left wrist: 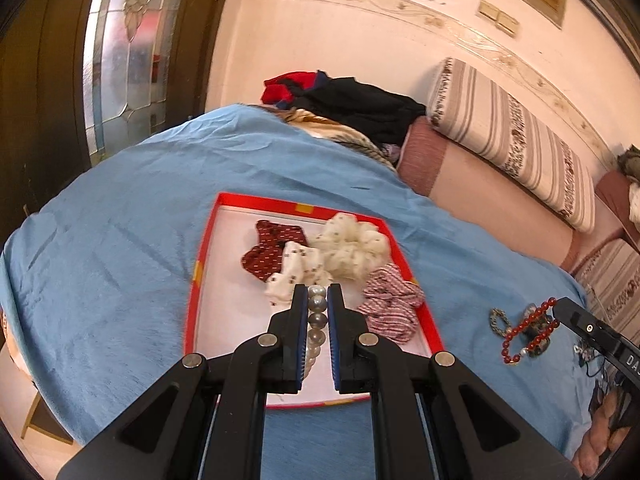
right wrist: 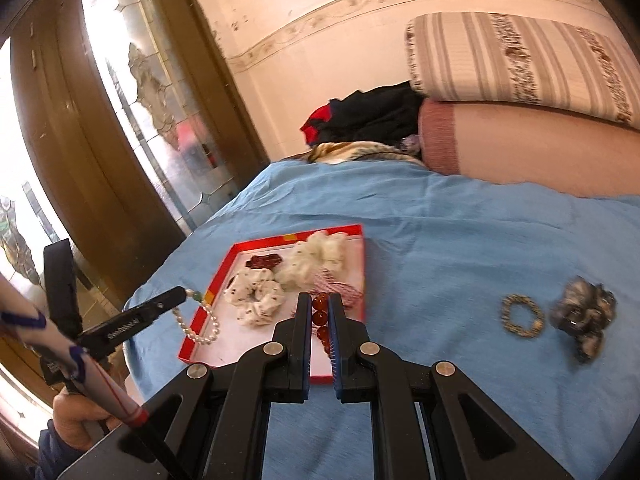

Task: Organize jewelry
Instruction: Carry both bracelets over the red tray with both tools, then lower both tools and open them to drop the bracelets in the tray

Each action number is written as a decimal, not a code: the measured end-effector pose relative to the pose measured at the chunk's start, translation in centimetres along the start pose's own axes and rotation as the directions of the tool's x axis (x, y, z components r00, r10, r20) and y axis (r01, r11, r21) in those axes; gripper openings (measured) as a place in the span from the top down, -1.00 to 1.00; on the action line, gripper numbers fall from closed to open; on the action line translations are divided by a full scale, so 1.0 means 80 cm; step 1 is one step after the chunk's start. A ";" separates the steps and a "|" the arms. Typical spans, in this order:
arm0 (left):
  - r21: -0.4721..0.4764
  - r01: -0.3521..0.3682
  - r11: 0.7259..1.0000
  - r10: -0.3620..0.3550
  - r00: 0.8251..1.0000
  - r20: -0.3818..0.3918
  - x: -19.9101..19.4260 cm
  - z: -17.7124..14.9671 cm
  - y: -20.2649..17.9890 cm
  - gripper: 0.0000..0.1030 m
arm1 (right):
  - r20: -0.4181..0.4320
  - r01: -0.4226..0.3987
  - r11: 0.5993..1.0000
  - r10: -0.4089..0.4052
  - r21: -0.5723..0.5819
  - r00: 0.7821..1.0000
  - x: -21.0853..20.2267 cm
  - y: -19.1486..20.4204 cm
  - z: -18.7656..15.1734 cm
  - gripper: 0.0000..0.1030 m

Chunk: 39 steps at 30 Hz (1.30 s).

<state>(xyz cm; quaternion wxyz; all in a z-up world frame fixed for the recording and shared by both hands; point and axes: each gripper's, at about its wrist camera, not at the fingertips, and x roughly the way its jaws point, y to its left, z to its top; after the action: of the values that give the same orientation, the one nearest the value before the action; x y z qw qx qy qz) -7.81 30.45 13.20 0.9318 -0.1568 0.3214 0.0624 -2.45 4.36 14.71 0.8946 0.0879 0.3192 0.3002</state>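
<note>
Blue napped cloth (left wrist: 120,264) covers the bed, bearing one shallow red-rimmed tray (left wrist: 434,334) with four fabric scrunchies: one maroon (left wrist: 272,250), two cream dotted (left wrist: 294,272), one red-striped (left wrist: 390,304). Left tongs (left wrist: 318,292) are clenched on a pearl bracelet (left wrist: 316,316) above the tray; right tongs (right wrist: 320,300) grip a red bead bracelet (right wrist: 320,316) at its near edge. One braided ring (right wrist: 522,316) and one dark scrunchie (right wrist: 584,314) lie on the cloth.

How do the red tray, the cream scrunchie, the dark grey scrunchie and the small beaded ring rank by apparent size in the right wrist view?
1. Red tray
2. Cream scrunchie and dark grey scrunchie: look alike, unranked, as the grey one lies nearer the camera
3. Small beaded ring
</note>
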 end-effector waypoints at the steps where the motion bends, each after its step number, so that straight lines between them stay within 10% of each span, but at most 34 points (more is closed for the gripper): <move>1: -0.008 -0.003 1.000 0.003 1.000 -0.002 0.002 0.000 0.004 0.82 | -0.006 -0.005 1.000 0.005 -0.003 1.000 0.006 0.005 0.002 0.83; 14: -0.160 -0.058 0.985 0.055 0.998 -0.023 0.055 -0.004 0.054 0.82 | -0.129 -0.077 0.997 0.076 -0.009 0.989 0.111 0.058 -0.009 0.83; 39: -0.090 -0.121 0.989 0.111 0.988 -0.111 0.095 -0.014 0.056 0.82 | -0.260 0.014 1.000 -0.013 -0.001 0.965 0.212 0.033 -0.033 0.83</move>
<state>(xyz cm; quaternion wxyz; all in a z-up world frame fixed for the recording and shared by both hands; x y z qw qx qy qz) -3.47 34.40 6.56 0.8996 -0.1857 0.3754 0.1235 5.10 16.45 4.73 0.8470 0.0458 0.4345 0.3029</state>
